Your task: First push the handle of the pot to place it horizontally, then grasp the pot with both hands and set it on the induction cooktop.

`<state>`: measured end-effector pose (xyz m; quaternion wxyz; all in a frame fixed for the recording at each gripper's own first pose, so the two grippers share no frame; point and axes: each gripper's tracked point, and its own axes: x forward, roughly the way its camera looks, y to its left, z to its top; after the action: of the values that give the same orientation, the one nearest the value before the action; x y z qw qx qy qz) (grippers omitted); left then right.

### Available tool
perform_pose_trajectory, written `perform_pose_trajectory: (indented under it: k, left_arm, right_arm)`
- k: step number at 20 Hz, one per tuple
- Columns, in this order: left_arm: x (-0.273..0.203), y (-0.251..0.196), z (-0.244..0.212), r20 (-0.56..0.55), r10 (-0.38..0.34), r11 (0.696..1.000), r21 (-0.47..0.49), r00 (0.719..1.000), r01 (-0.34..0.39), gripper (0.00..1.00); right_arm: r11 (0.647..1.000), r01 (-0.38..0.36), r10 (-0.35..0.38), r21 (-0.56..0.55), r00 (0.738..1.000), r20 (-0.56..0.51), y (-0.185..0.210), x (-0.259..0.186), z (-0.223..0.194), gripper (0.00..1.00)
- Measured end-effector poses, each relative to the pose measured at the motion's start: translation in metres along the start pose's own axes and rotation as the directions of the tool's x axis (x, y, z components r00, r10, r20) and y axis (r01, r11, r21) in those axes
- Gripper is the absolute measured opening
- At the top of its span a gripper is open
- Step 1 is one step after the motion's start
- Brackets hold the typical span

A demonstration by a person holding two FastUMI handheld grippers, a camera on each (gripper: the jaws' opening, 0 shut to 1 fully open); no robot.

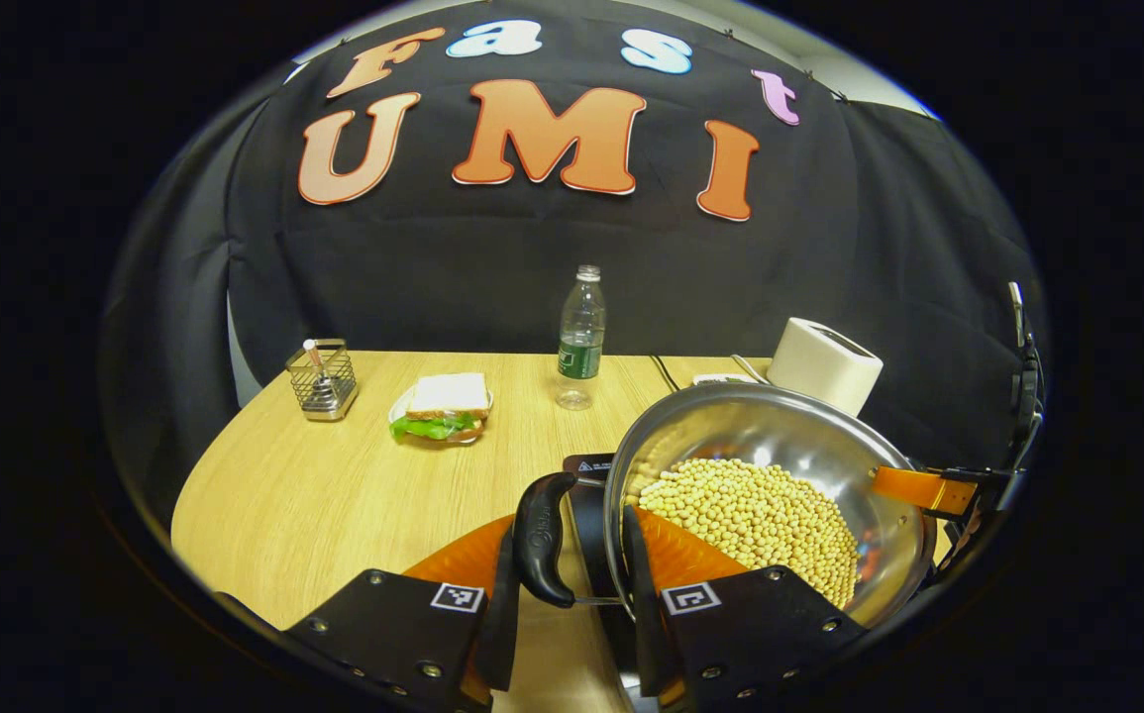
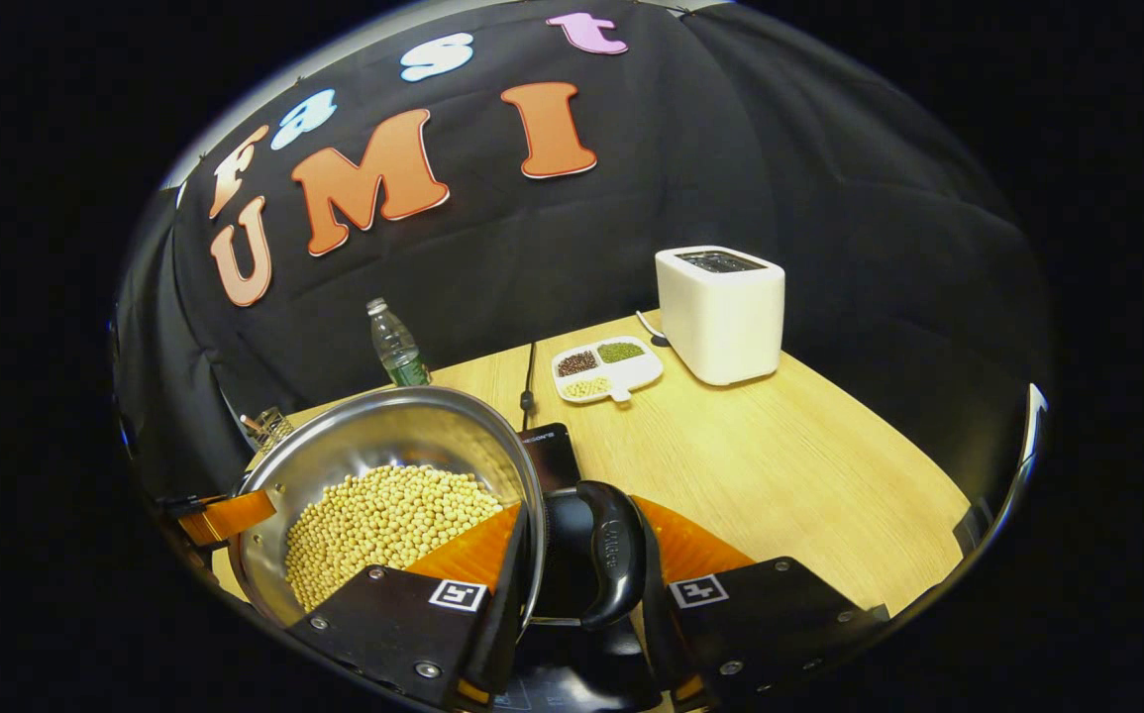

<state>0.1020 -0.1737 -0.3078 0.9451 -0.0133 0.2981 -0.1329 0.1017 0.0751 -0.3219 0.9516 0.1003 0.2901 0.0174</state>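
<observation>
Booth: black cloth wall, wooden table (image 1: 314, 495). Left gripper (image 1: 572, 594): fingers straddling one black side handle (image 1: 544, 535) of steel pot (image 1: 789, 436), apparently clamped. Right gripper (image 2: 581, 594): likewise around opposite handle (image 2: 606, 555). Pot full of soybeans (image 1: 760, 515), tilted, held above dark induction cooktop (image 2: 554, 451); whether touching, cannot tell. Judged: grasp done, setting down left. Beyond: bottle (image 1: 581, 337), sandwich (image 1: 445, 406), toaster (image 2: 720, 312). Handle embossing and cooktop print unreadable.
</observation>
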Motion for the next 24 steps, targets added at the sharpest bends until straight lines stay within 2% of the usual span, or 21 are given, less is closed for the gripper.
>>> perform_pose_trajectory:
  k: [12,14,16,17,18,19,20,21,22,24]
  left_arm:
    - [0.011,0.006,-0.023,-0.043,-0.001,0.999,-0.049,0.999,-0.001,0.50]
    - [0.011,0.006,-0.024,-0.044,-0.005,0.997,-0.077,0.999,0.002,0.51]
    - [0.005,0.008,-0.014,-0.007,0.005,0.998,-0.058,1.000,-0.005,0.54]
    - [-0.001,0.009,-0.001,0.036,0.011,1.000,-0.029,0.999,-0.010,0.55]
    - [-0.007,0.013,0.015,0.089,0.035,0.999,0.014,0.995,-0.036,0.55]
    - [-0.017,0.020,0.030,0.143,0.063,0.996,0.055,0.988,-0.072,0.67]
    - [-0.027,0.025,0.042,0.182,0.083,0.991,0.084,0.980,-0.100,0.72]
    - [-0.040,0.027,0.053,0.215,0.100,0.988,0.095,0.971,-0.123,0.77]
    - [-0.051,0.029,0.063,0.237,0.111,0.987,0.089,0.965,-0.136,0.77]
    - [-0.082,0.036,0.085,0.280,0.134,0.987,0.050,0.951,-0.153,0.78]
  right_arm:
    - [1.000,-0.001,0.000,-0.022,0.998,-0.059,0.003,0.009,-0.018,0.53]
    - [1.000,-0.009,0.008,-0.024,0.998,-0.055,0.005,0.008,-0.017,0.57]
    - [0.999,-0.008,0.007,-0.042,1.000,-0.024,0.004,0.000,-0.008,0.60]
    - [0.998,0.008,-0.008,-0.060,1.000,0.001,0.001,-0.004,-0.001,0.56]
    - [0.997,0.017,-0.015,-0.074,1.000,0.025,-0.001,-0.009,0.006,0.68]
    - [0.997,0.020,-0.017,-0.079,0.999,0.047,0.000,-0.015,0.017,0.72]
    - [0.997,0.015,-0.010,-0.079,0.998,0.068,0.002,-0.024,0.027,0.84]
    - [0.997,0.012,-0.004,-0.082,0.996,0.088,0.004,-0.033,0.036,0.90]
    - [0.996,0.010,0.001,-0.092,0.994,0.114,0.006,-0.043,0.045,0.95]
    - [0.992,0.020,0.003,-0.127,0.983,0.183,0.010,-0.067,0.071,0.95]
